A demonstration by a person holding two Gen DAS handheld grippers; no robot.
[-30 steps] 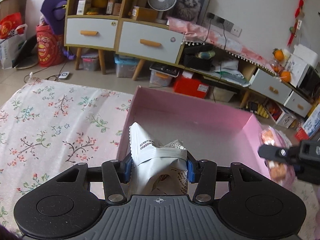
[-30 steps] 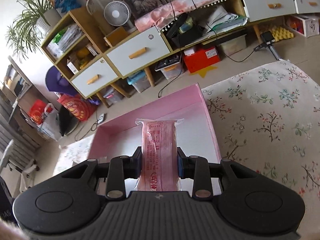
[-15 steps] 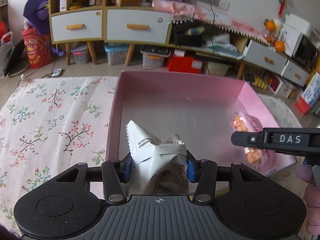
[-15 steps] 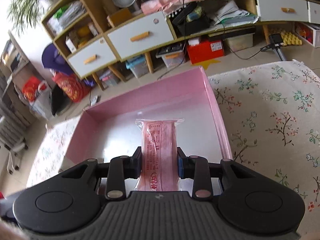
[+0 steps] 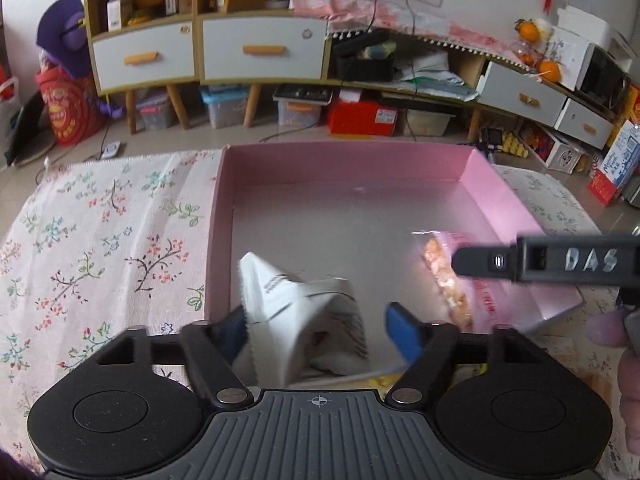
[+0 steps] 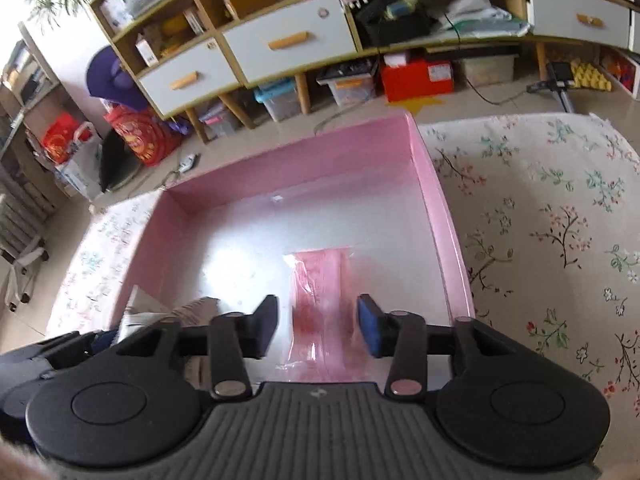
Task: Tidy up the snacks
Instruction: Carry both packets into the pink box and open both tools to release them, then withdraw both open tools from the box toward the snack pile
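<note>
- Two snack packets noted over the near end of the pink box (image 5: 504,196), one per gripper, box resting on the floral cloth (image 5: 100,240).
- Left gripper (image 5: 316,322): jaws opening, spread wide; white packet (image 5: 296,312) between them, leaning on the left pad, clear of the right pad (image 5: 400,332). No pinch.
- Right gripper (image 6: 316,320): jaws opening; pink packet (image 6: 320,292) between them with a gap either side, blurred, apparently slipping free.
- Key relation: each packet lies straight ahead of its own fingers. Pink packet's long axis along the pointing line, toward the far wall of the box. White packet crumpled, peak up and to the left.
- Nearer hand: left for the white packet at the box's left wall, right for the pink packet near the right wall.
- Judged: release into the box in hand; withdrawal upward likely next.
- Writing: "DAS" legible on the right gripper's side in the left view. Black print on the white packet and red print on the pink packet, unreadable.
</note>
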